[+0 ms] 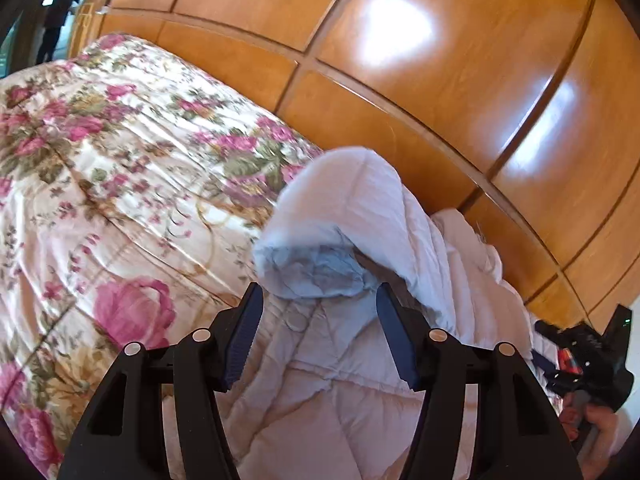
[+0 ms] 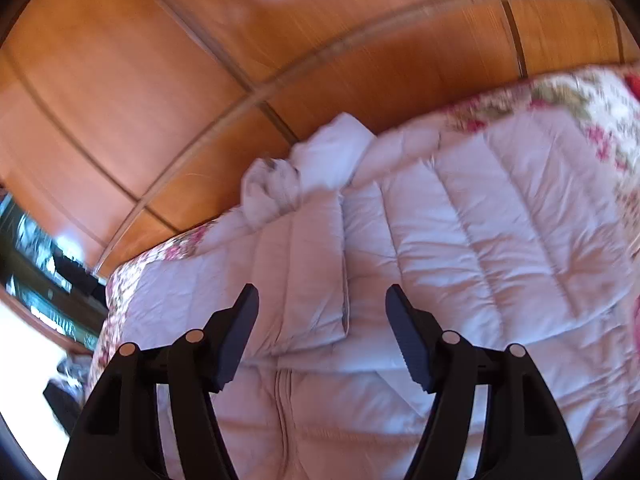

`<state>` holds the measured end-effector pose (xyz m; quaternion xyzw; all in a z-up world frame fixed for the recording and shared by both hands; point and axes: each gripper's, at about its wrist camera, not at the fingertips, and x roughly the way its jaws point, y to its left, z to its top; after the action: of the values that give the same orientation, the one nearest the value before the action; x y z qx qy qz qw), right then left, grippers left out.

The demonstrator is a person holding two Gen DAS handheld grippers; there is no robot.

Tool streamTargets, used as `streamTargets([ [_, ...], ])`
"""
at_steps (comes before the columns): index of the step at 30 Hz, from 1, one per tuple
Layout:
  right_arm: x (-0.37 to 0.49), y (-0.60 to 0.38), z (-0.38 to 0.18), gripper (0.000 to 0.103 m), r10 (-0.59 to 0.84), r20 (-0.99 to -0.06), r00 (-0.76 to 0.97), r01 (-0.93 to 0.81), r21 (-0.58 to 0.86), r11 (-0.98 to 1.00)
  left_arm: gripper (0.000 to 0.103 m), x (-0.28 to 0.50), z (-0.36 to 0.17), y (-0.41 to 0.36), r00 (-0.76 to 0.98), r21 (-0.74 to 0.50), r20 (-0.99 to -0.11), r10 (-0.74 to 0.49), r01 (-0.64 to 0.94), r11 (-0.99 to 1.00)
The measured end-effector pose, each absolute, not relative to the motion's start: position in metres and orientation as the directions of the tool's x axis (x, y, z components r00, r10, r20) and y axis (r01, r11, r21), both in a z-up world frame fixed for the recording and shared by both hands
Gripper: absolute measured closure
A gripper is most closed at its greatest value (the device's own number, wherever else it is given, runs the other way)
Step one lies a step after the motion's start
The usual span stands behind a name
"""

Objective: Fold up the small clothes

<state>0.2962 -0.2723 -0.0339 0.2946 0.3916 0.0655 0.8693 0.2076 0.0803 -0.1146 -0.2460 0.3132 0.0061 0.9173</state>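
Note:
A pale pink quilted puffer jacket (image 2: 460, 220) lies spread on the floral bedspread (image 1: 120, 168). In the left wrist view its hood (image 1: 344, 216) stands up, with the grey lining (image 1: 316, 272) showing just beyond my left gripper (image 1: 320, 312), which is open and empty above the jacket body (image 1: 320, 392). In the right wrist view my right gripper (image 2: 322, 312) is open and empty above the jacket, with a sleeve (image 2: 312, 264) folded across the body and the hood (image 2: 332, 156) at the far end. The other gripper, in a hand, shows at the left wrist view's right edge (image 1: 588, 356).
Glossy wooden wardrobe doors (image 1: 420, 80) run along the far side of the bed, also in the right wrist view (image 2: 160, 80). A doorway (image 1: 60, 8) shows at the far left. Dark furniture with cluttered shelves (image 2: 44, 280) stands left of the bed.

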Motion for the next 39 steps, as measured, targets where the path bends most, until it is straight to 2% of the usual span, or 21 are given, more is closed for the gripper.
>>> streamTargets([
  [2,0.309,-0.27,-0.048,0.039,0.337,-0.668,0.663,0.177,0.578,0.797,0.045,0.222,-0.117,0.079,0.766,-0.412,-0.632,-0.119,-0.202,0.888],
  [4,0.313,-0.27,-0.057,0.051,0.331,-0.671,0.663,0.214,0.594,0.776,0.045,0.243,-0.123,0.079,0.724,-0.394,-0.678,-0.127,-0.212,0.894],
  [6,0.319,-0.265,-0.061,0.089,0.342,-0.671,0.658,0.22,0.606,0.765,0.045,0.261,-0.128,0.081,0.697,-0.378,-0.709,-0.107,-0.247,0.892],
  [7,0.323,-0.264,-0.061,0.097,0.366,-0.666,0.65,0.21,0.62,0.756,0.045,0.268,-0.129,0.085,0.689,-0.371,-0.72,-0.088,-0.275,0.887],
  [8,0.323,-0.263,-0.056,0.099,0.375,-0.654,0.657,0.2,0.631,0.75,0.045,0.271,-0.127,0.091,0.699,-0.383,-0.712,-0.071,-0.301,0.873],
  [12,0.318,-0.285,-0.017,0.1,0.274,-0.604,0.748,0.184,0.586,0.789,0.045,0.275,-0.135,0.102,0.726,-0.399,-0.685,-0.061,-0.304,0.865],
  [16,0.319,-0.308,-0.021,0.1,0.165,-0.654,0.739,0.227,0.472,0.852,0.045,0.276,-0.157,0.103,0.703,-0.431,-0.704,-0.107,-0.303,0.85],
  [19,0.323,-0.316,-0.052,0.1,0.168,-0.702,0.692,0.282,0.477,0.833,0.045,0.269,-0.153,0.101,0.688,-0.431,-0.716,-0.119,-0.301,0.851],
  [22,0.317,-0.32,-0.071,0.1,0.176,-0.681,0.711,0.288,0.509,0.811,0.045,0.237,-0.14,0.099,0.678,-0.415,-0.73,-0.087,-0.338,0.844],
  [26,0.318,-0.319,-0.072,0.1,0.181,-0.67,0.72,0.27,0.51,0.817,0.045,0.21,-0.109,0.099,0.774,-0.438,-0.634,0.001,-0.361,0.823],
  [31,0.307,-0.322,-0.054,0.1,0.196,-0.644,0.74,0.237,0.522,0.819,0.045,0.26,-0.082,0.062,0.803,-0.353,-0.595,-0.022,-0.237,0.905],
  [33,0.294,-0.321,-0.043,0.1,0.198,-0.619,0.76,0.2,0.513,0.835,0.045,0.294,-0.091,0.043,0.764,-0.273,-0.643,-0.062,-0.153,0.95],
  [35,0.287,-0.321,-0.037,0.1,0.195,-0.61,0.768,0.193,0.511,0.838,0.045,0.317,-0.115,0.036,0.709,-0.166,-0.706,0.014,-0.185,0.969],
  [37,0.288,-0.325,-0.044,0.1,0.179,-0.637,0.75,0.215,0.49,0.845,0.045,0.324,-0.142,0.037,0.66,-0.161,-0.751,-0.011,-0.167,0.973],
  [39,0.292,-0.327,-0.061,0.099,0.197,-0.674,0.713,0.228,0.488,0.843,0.044,0.317,-0.146,0.041,0.672,-0.182,-0.74,-0.019,-0.173,0.968],
])
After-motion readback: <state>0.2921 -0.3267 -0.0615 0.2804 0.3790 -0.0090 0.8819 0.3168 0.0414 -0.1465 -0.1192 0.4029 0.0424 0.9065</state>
